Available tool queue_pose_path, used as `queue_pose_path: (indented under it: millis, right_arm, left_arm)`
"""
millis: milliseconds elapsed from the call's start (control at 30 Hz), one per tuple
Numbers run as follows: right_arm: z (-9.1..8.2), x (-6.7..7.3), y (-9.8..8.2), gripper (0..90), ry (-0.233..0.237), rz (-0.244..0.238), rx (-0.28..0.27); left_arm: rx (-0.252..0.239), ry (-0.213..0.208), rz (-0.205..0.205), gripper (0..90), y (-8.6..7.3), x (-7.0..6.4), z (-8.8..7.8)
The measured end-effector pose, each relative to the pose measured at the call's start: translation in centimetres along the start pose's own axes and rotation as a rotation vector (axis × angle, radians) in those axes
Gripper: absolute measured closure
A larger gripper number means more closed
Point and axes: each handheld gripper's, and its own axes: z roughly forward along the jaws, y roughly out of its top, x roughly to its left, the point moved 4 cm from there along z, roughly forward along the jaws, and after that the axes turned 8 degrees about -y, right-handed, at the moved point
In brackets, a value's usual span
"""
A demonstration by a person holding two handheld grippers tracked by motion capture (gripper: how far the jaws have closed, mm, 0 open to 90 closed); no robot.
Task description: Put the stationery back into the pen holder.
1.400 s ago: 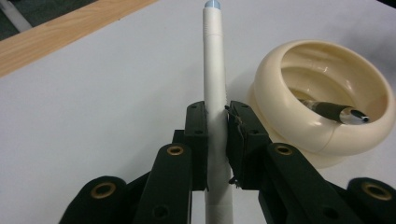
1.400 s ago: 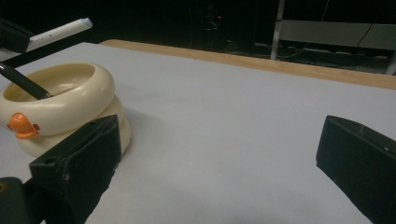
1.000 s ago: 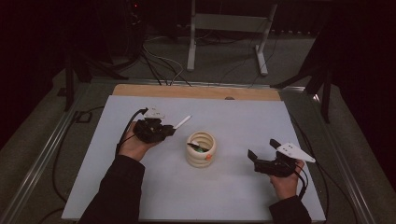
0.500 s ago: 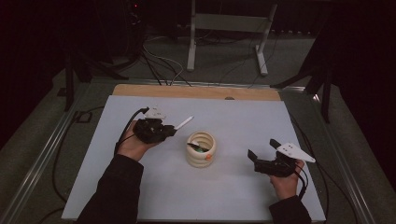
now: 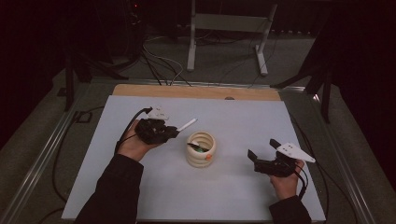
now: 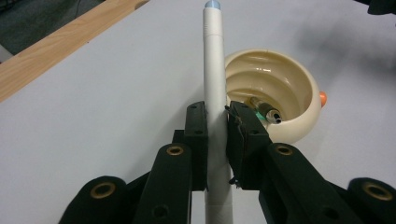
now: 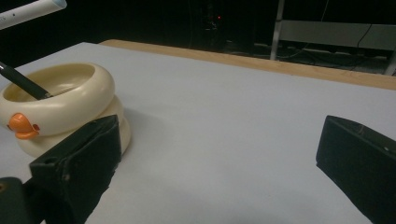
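In the left gripper view, the left hand-held gripper [image 6: 216, 126] has its two black jaws clamped on a white marker pen [image 6: 214, 65], gripped low on the barrel so that most of the pen reaches forward past the pads. The pen's blue-grey tip points out over the desk [image 6: 93, 93] and passes just beside the near rim of a cream, ring-stacked pen holder [image 6: 285, 84], which has a small orange duck bill on its side. A dark pen with a green band [image 6: 264, 112] already leans inside the holder.

The step in hand looks like placing the white pen in the holder. To do it well, the person should probably tip the wrist so the pen's far end drops over the opening, clear of the rim and the leaning pen, and release only once the tip rests inside; a push against the rim could tip the holder.

Farther right, the right hand-held gripper [image 5: 262, 156] rests with jaws wide and nothing between them, well apart from the holder.
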Motion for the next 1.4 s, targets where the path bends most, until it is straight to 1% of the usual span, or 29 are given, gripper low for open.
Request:
queue_pose_path:
  millis: [167,433,500,667,733,833,1000,1100,1200,1400]
  right_arm:
    - [0.0,0.0,0.0,0.1,0.000,0.001,0.001]
    - [0.1,0.1,0.0,0.2,0.002,-0.002,0.002]
    - [0.1,0.0,0.0,0.1,0.002,-0.002,0.002]
    - [0.1,0.0,0.0,0.1,0.001,0.000,0.002]
    - [0.1,0.0,0.0,0.1,0.001,0.000,0.002]
    - [0.1,0.0,0.0,0.1,0.001,0.000,0.002]
    - [0.1,0.0,0.0,0.1,0.001,0.001,0.002]
    - [0.1,0.0,0.0,0.1,0.001,0.001,0.001]
    - [0.1,-0.1,0.0,0.2,0.000,0.002,0.001]
    - [0.1,0.1,0.0,0.1,0.006,0.003,0.002]
  left_arm:
    - [0.018,-0.011,0.002,79.0,0.1,-0.2,0.2]
    - [0.061,-0.033,0.022,79.0,0.4,-0.9,1.0]
    - [0.065,-0.038,0.025,79.0,0.6,-1.0,1.2]
    - [0.059,-0.043,0.026,78.9,1.1,-1.0,1.7]
    - [0.046,-0.047,0.019,79.0,1.4,-1.1,2.0]
    - [0.044,-0.049,0.023,78.9,1.6,-1.1,2.4]
    - [0.032,-0.056,0.013,79.0,1.9,-0.9,3.0]
    - [0.043,-0.062,0.016,78.9,1.8,-1.0,3.3]
    - [0.069,-0.064,0.033,78.9,1.7,-1.3,3.4]
    - [0.100,-0.073,0.039,78.8,1.3,-1.4,3.4]
